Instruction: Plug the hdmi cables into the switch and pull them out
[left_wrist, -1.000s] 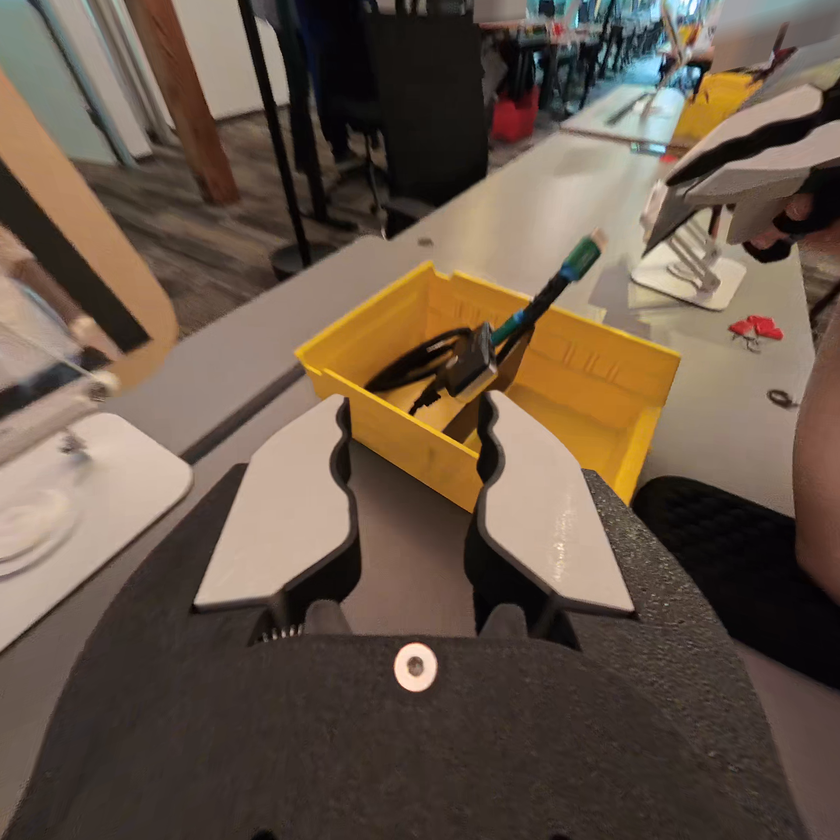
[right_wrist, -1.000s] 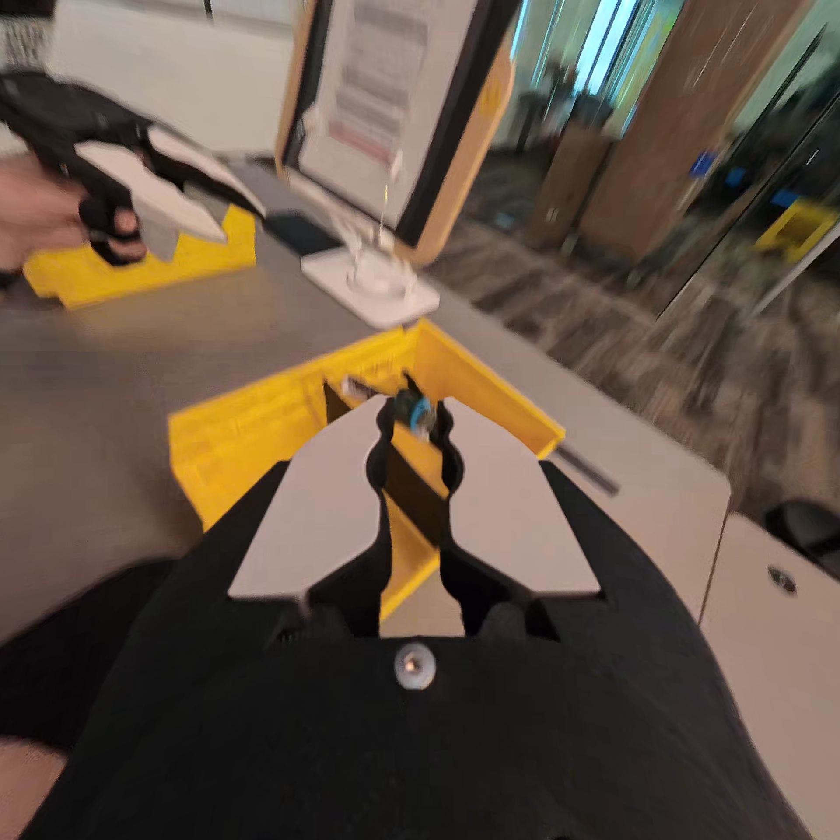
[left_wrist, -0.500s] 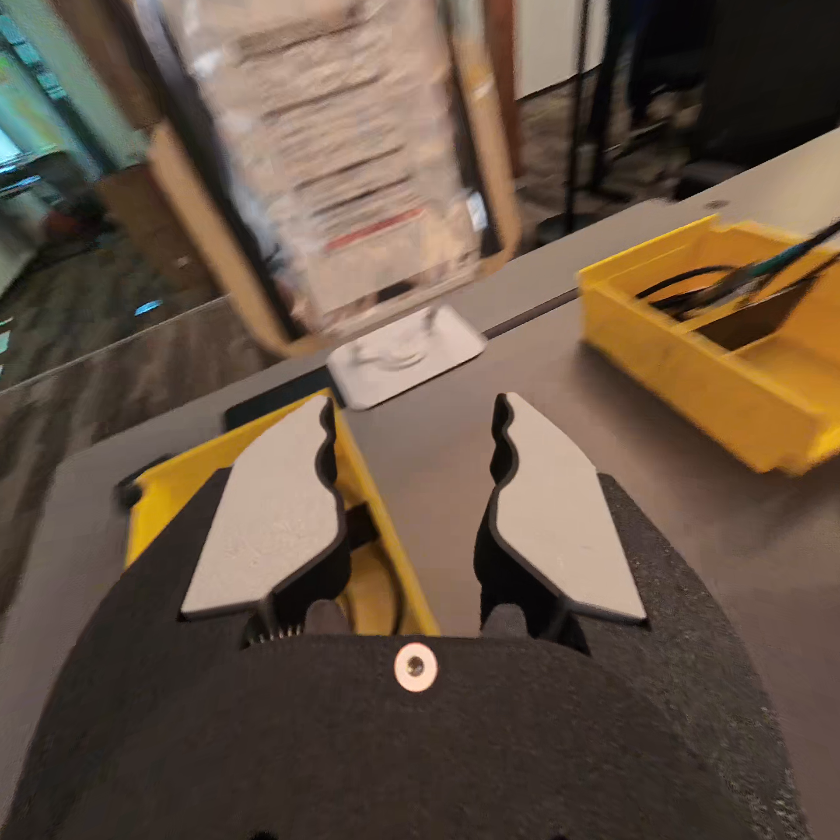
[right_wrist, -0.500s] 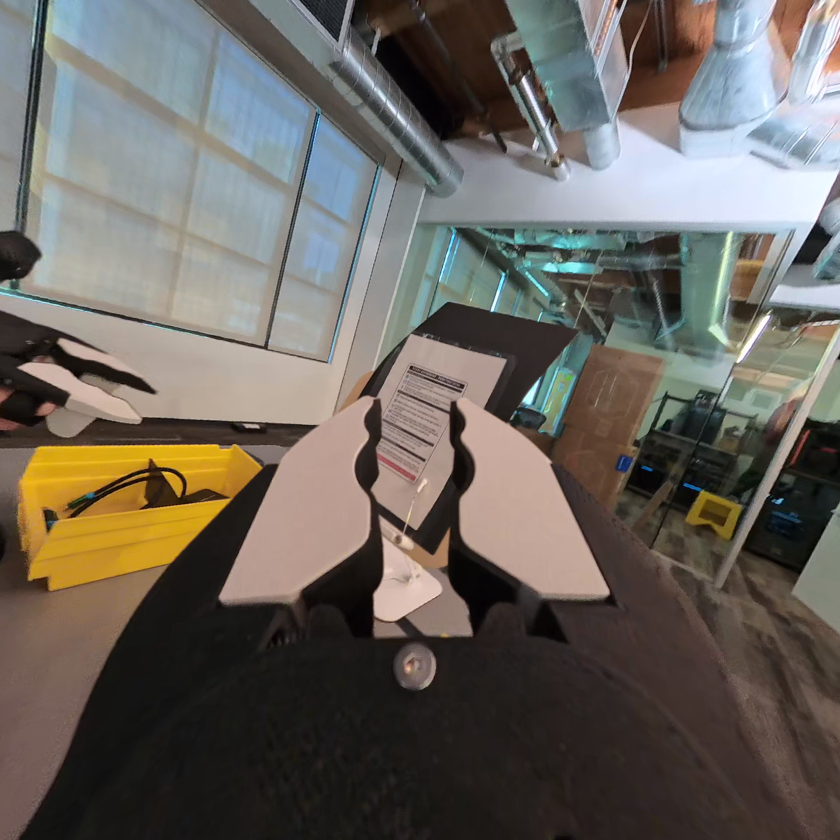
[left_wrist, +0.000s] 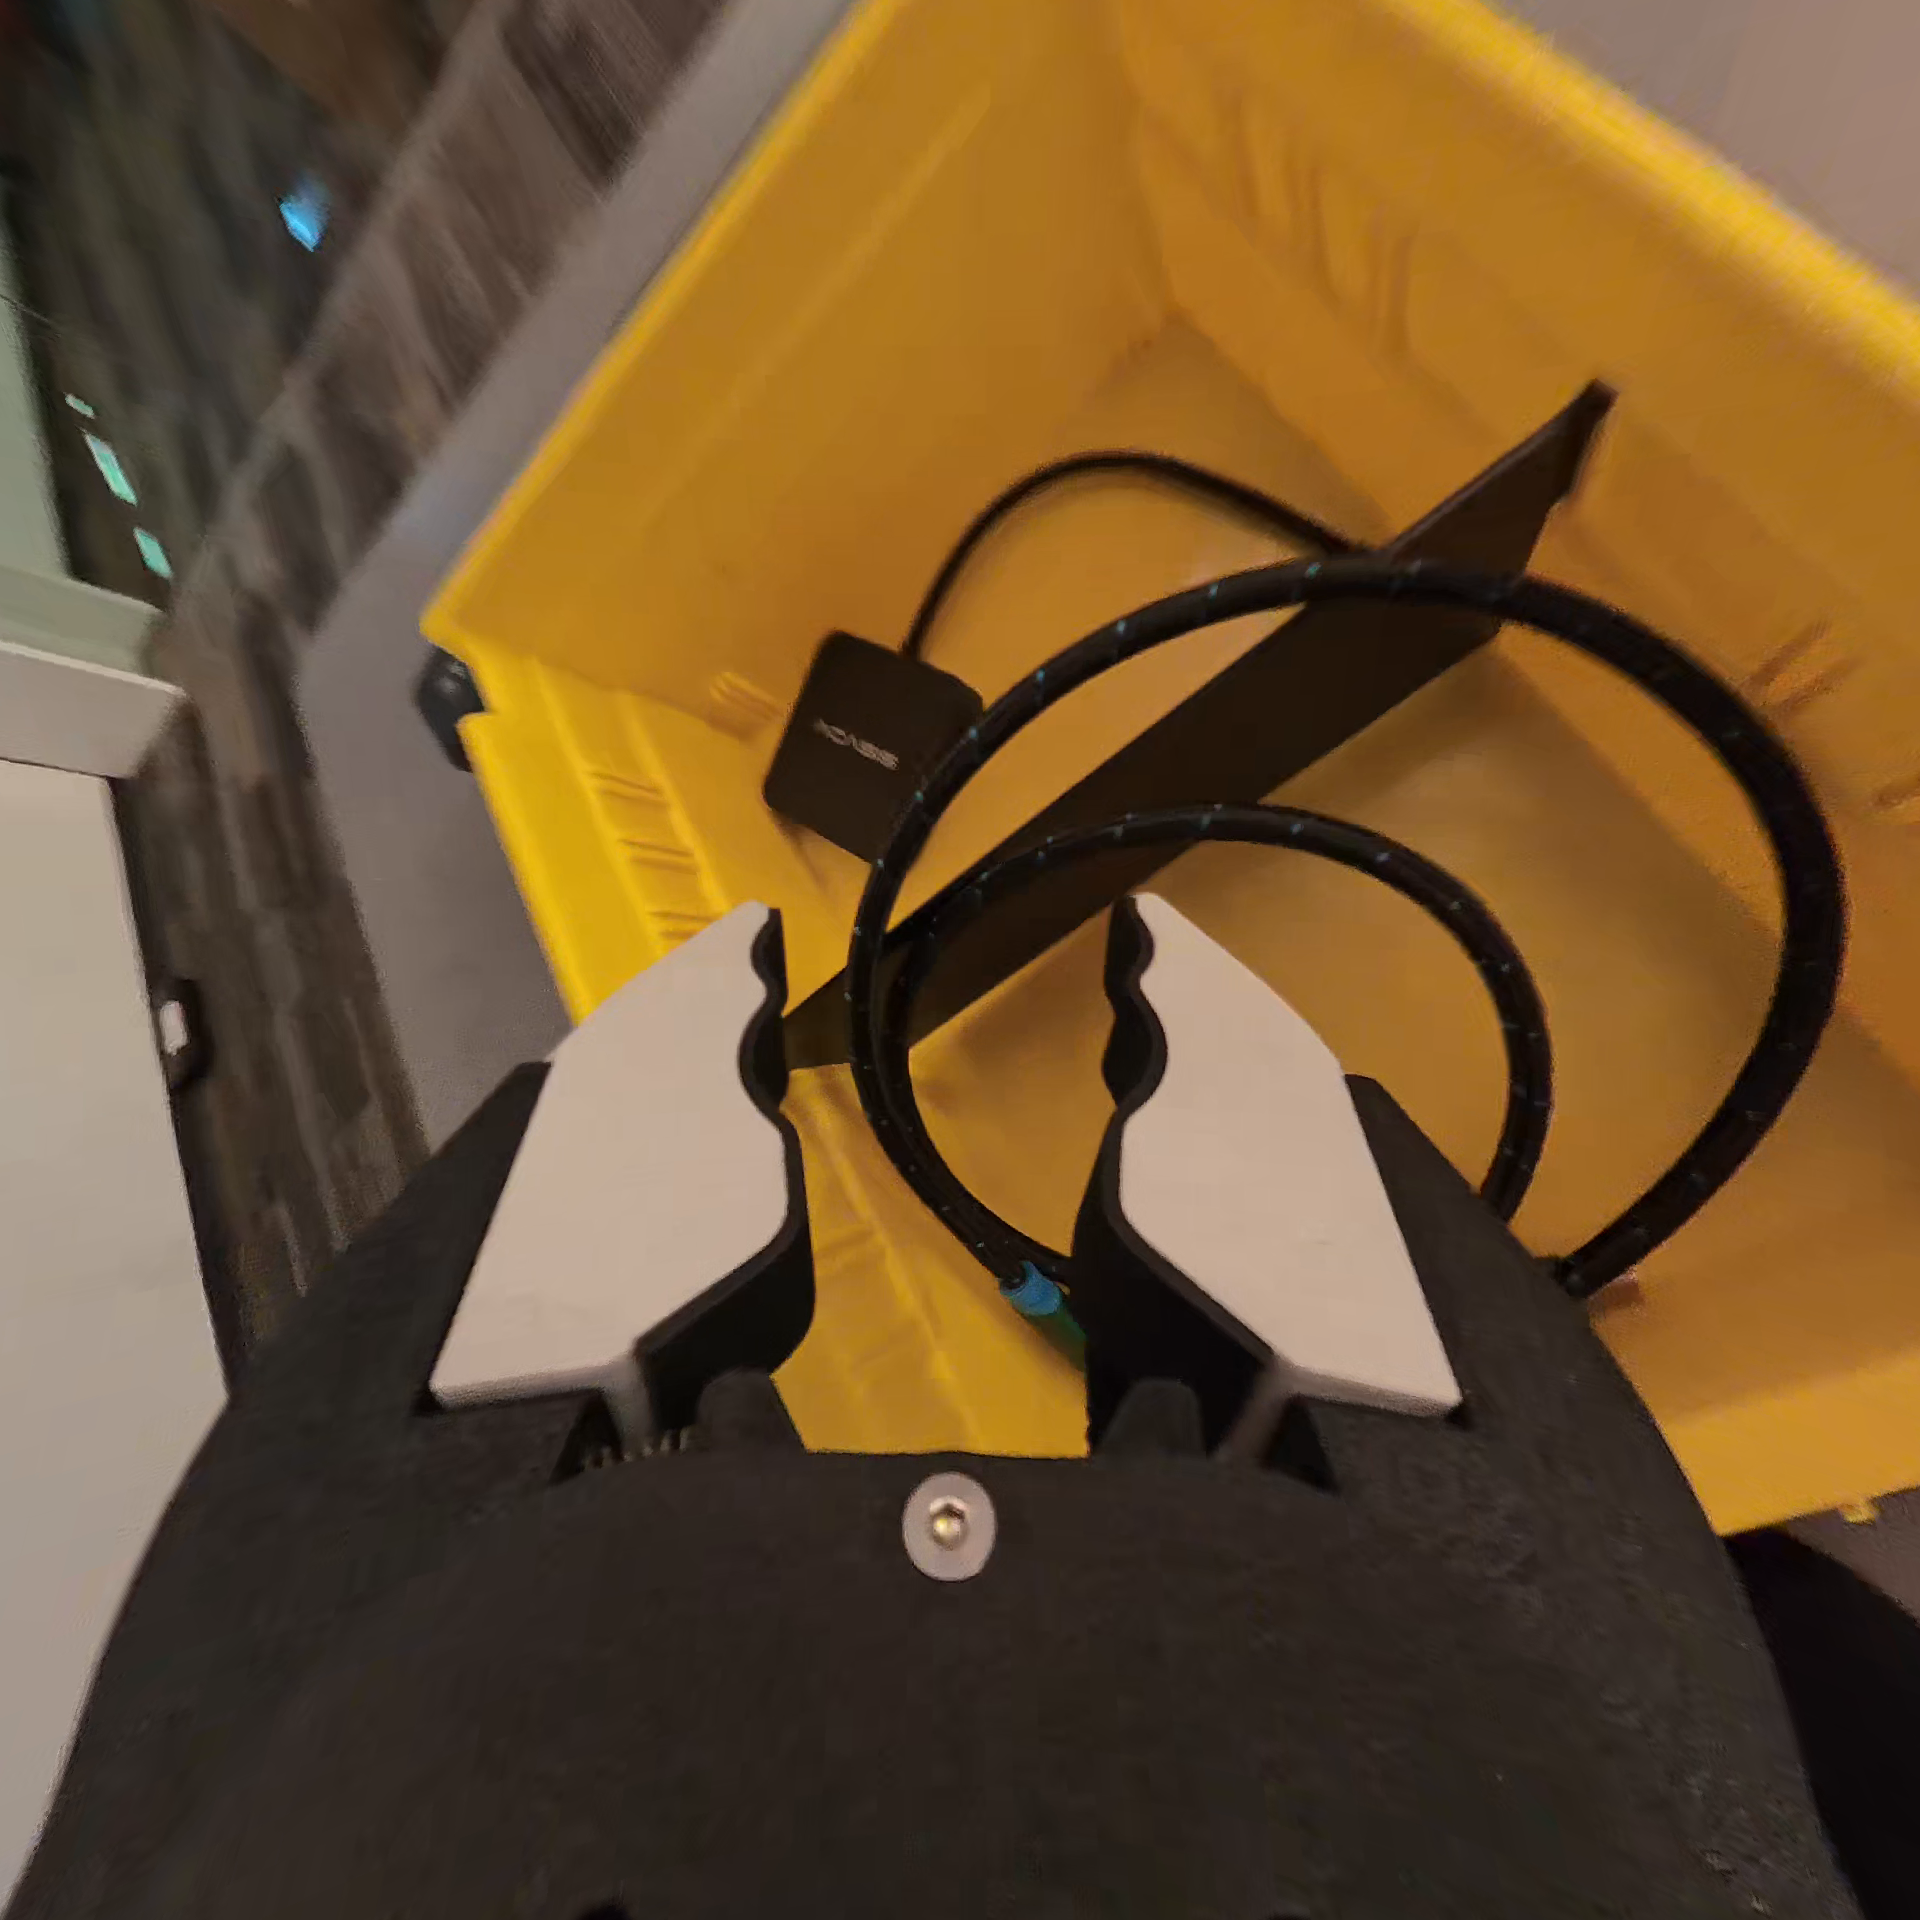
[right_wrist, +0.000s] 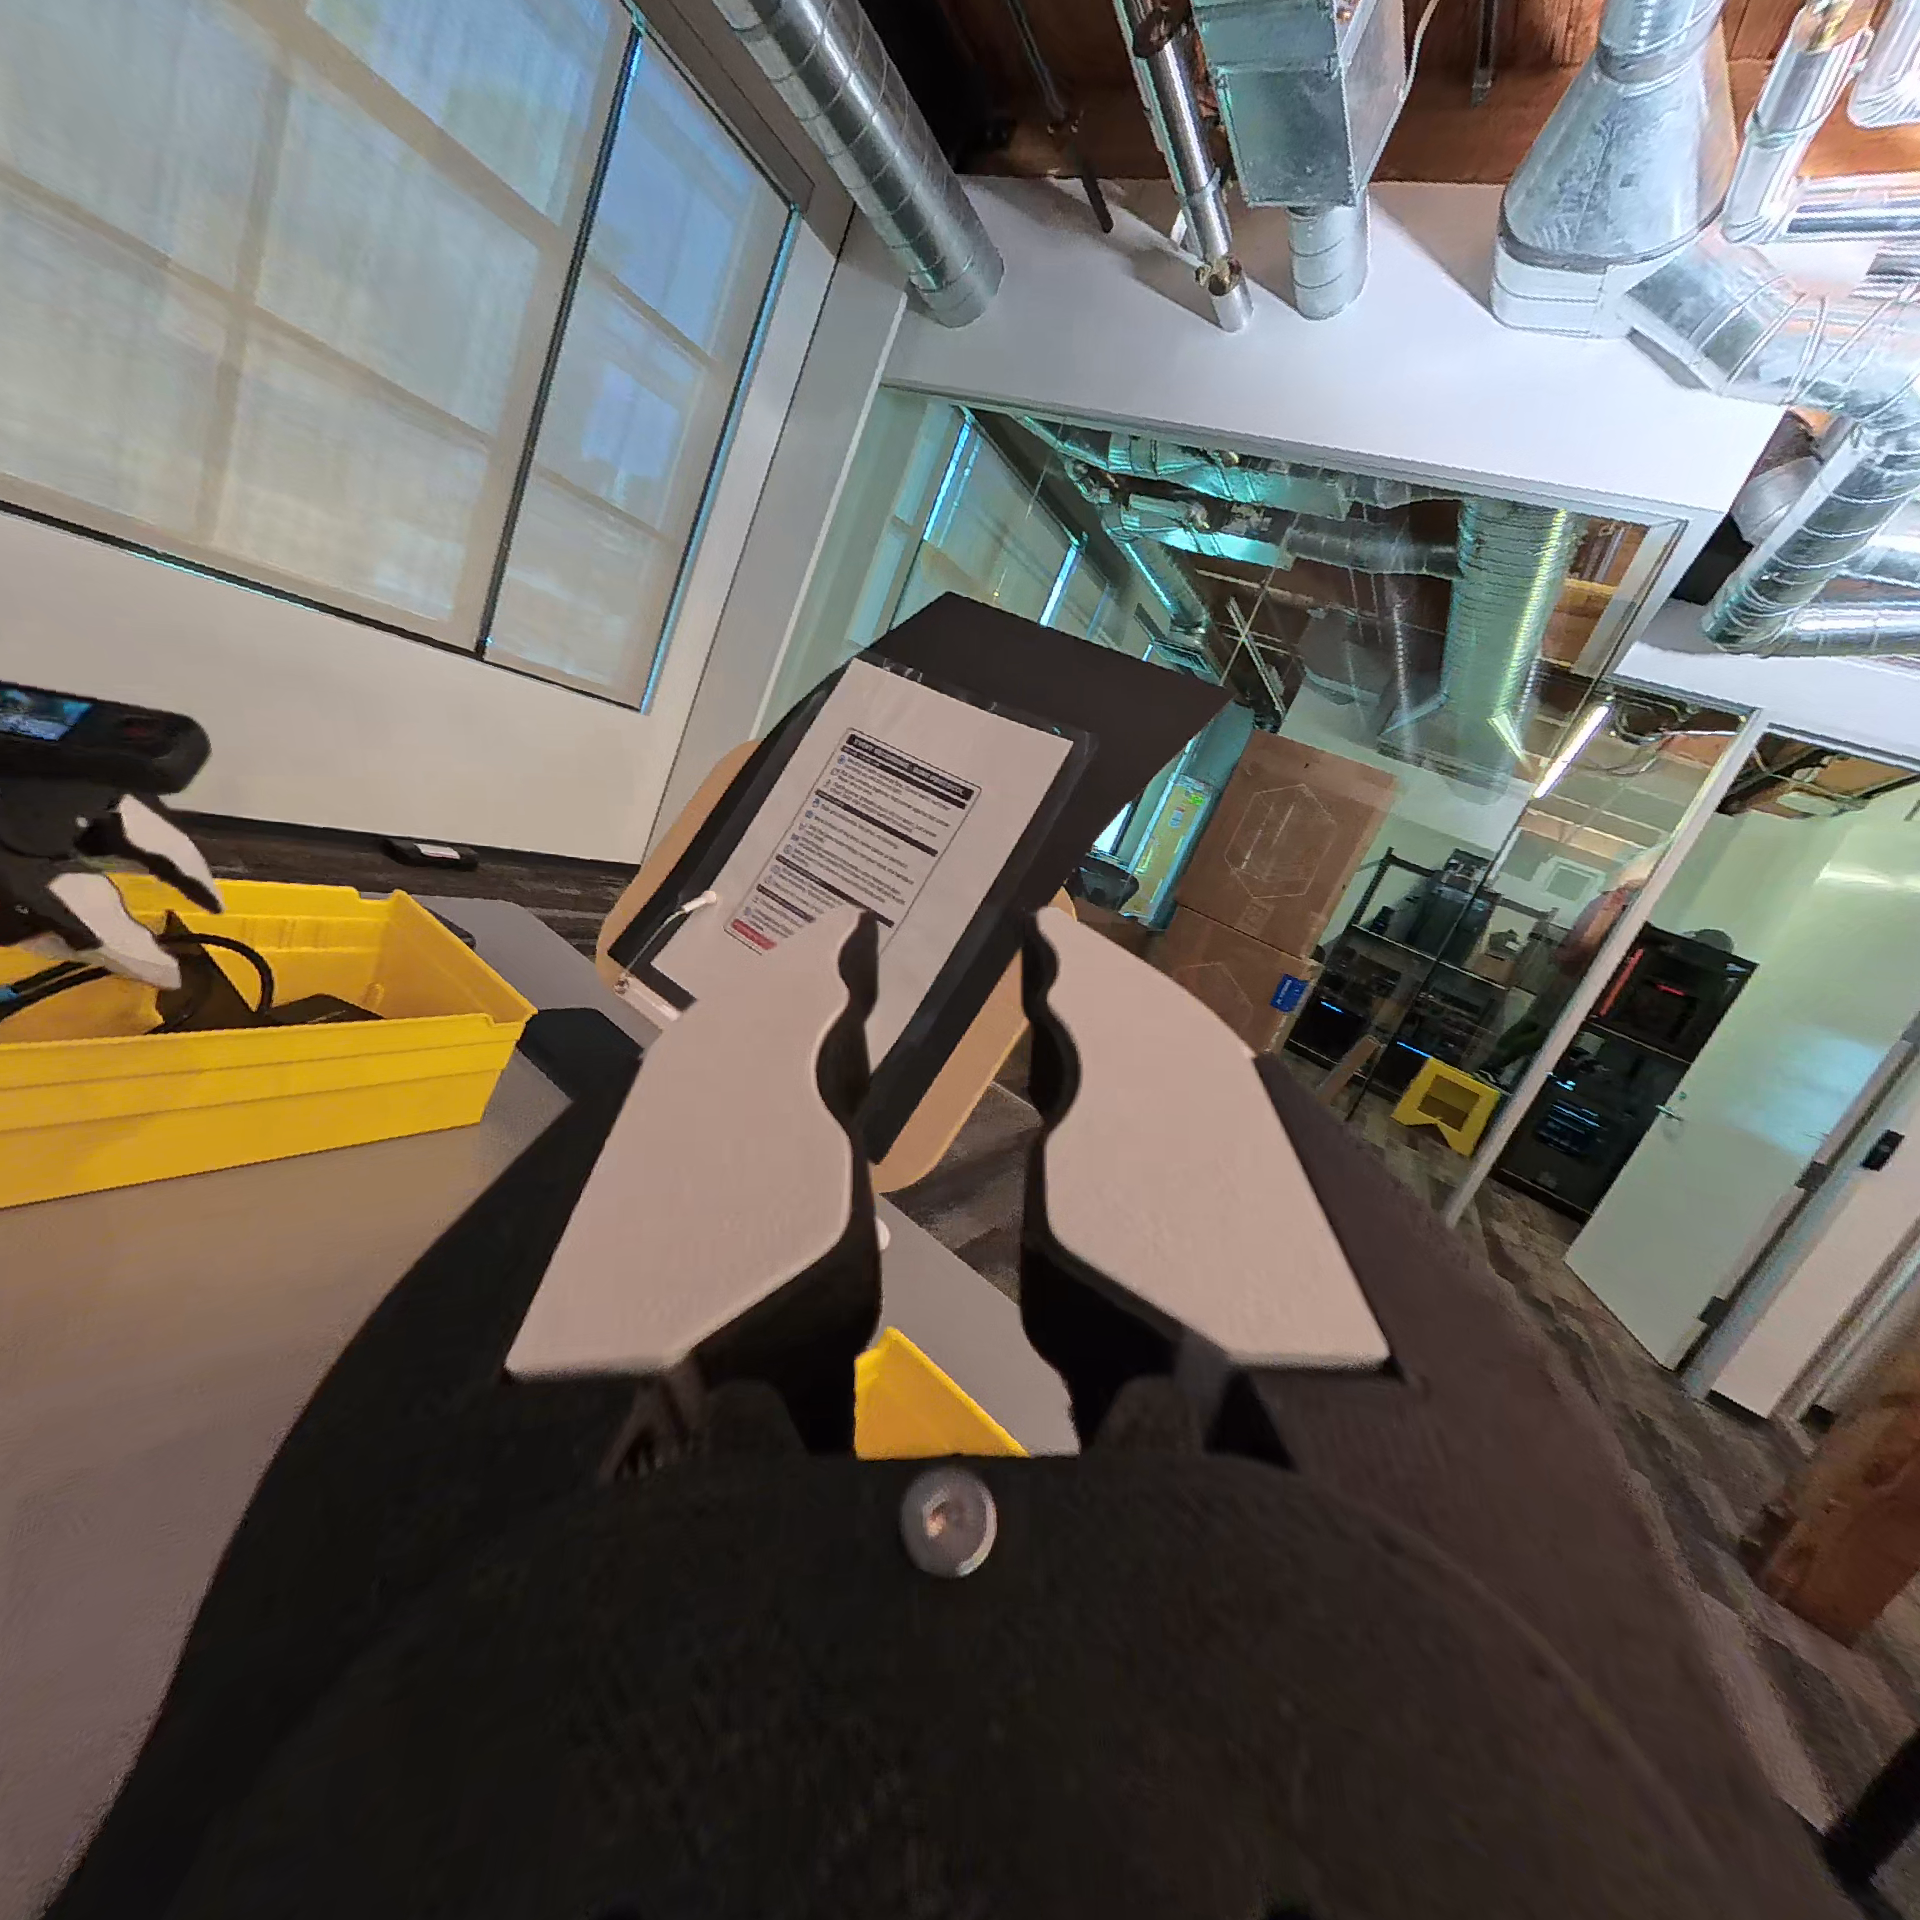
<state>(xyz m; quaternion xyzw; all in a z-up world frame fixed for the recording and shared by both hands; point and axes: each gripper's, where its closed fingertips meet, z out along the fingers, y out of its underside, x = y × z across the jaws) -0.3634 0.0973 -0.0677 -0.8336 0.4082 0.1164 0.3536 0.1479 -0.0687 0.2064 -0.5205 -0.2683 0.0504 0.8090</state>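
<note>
We see a bright yellow bin (left_wrist: 935, 312) with a flat black divider (left_wrist: 1299, 707) across it. The braided cable (left_wrist: 1714, 790) in it is black flecked with small teal dots, ending in a blue and green collar (left_wrist: 1034, 1304). The small switch box (left_wrist: 868, 732) is matte black with pale lettering, and its thin lead is plain black. Our left gripper (left_wrist: 945, 920) has pale grey finger plates on a grainy black body, as does our right gripper (right_wrist: 940, 935). The tabletop (right_wrist: 208, 1299) is grey.
</note>
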